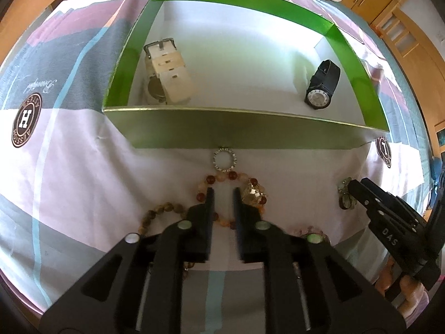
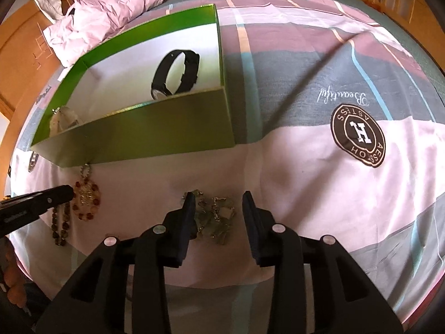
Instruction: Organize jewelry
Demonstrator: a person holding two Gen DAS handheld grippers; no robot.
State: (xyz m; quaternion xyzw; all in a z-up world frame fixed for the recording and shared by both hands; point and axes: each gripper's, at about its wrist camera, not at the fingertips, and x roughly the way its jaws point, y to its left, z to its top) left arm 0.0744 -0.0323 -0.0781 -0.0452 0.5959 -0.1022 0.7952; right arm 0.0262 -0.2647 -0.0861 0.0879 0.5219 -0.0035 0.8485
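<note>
Amber bead bracelet [image 1: 236, 192] beneath the spread left gripper [image 1: 223, 192], green stone bracelet [image 2: 215, 217] between the spread right gripper [image 2: 217, 196]

Both grippers angled steeply down; left gripper [image 1: 223, 192] slightly parted, right gripper [image 2: 219, 196] wider, nothing clamped.

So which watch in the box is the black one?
The black watch by the right wall of the green box, with a round white dial. The other watch, by the left wall, has a cream strap.
</note>
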